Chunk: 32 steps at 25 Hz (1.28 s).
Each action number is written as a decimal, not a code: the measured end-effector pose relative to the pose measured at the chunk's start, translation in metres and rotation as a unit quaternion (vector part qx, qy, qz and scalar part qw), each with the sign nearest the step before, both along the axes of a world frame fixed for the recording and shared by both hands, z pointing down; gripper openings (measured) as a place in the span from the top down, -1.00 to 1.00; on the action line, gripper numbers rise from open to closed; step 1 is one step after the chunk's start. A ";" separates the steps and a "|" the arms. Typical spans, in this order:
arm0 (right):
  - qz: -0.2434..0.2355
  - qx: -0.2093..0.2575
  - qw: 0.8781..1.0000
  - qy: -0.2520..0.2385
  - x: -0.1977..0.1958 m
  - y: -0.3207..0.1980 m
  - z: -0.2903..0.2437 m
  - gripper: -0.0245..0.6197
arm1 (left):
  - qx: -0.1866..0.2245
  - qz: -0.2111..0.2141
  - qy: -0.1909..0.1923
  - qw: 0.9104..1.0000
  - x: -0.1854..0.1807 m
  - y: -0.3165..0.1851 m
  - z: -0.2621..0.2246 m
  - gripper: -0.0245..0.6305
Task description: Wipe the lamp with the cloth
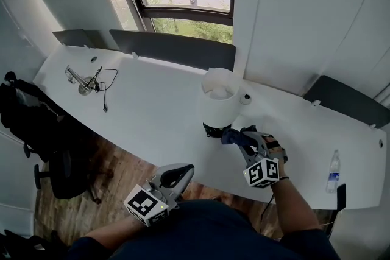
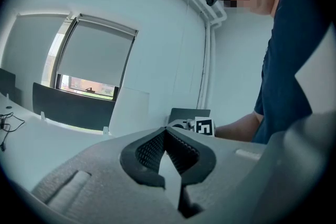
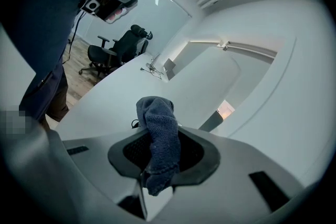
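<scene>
The lamp (image 1: 220, 101) stands on the white desk (image 1: 146, 115); it has a white cylinder shade and a small dark base (image 1: 212, 130). My right gripper (image 1: 239, 138) is just right of that base, shut on a dark blue cloth (image 1: 226, 136). The cloth almost touches the base; whether they touch I cannot tell. In the right gripper view the cloth (image 3: 160, 134) sticks up out of that gripper (image 3: 157, 157) and hangs over its tips. My left gripper (image 1: 181, 173) is held low at the desk's front edge, shut with nothing in it (image 2: 165, 132).
A water bottle (image 1: 333, 172) stands at the desk's right end. A small metal stand with a black cable (image 1: 88, 82) lies at the far left. Dark partition panels (image 1: 173, 49) line the back edge. A black office chair (image 1: 61, 152) is on the floor to the left.
</scene>
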State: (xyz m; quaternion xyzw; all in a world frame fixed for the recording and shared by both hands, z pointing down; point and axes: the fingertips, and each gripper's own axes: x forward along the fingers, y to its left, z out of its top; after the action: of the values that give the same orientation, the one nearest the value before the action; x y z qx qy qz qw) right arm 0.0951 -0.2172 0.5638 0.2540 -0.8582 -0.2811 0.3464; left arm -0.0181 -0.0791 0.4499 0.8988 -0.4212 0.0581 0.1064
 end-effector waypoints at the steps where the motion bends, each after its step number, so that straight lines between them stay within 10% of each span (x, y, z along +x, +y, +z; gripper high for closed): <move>1: 0.005 -0.002 1.000 -0.008 0.001 0.004 -0.004 0.59 | 0.000 0.003 0.002 1.000 0.002 -0.001 0.000 0.91; 14: 0.050 -0.080 0.976 -0.194 -0.006 0.078 -0.091 0.59 | 0.017 0.056 0.038 0.998 0.028 -0.007 -0.013 0.91; 32: 0.050 -0.168 0.927 -0.332 -0.031 0.123 -0.133 0.60 | 0.033 0.087 0.048 0.994 0.043 -0.003 -0.024 0.91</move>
State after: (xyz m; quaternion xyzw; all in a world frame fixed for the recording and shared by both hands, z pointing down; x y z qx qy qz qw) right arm 0.0636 -0.0939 0.4309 0.3133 -0.9450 -0.0154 0.0931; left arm 0.0253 -0.0822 0.4260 0.9370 -0.3372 0.0101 0.0911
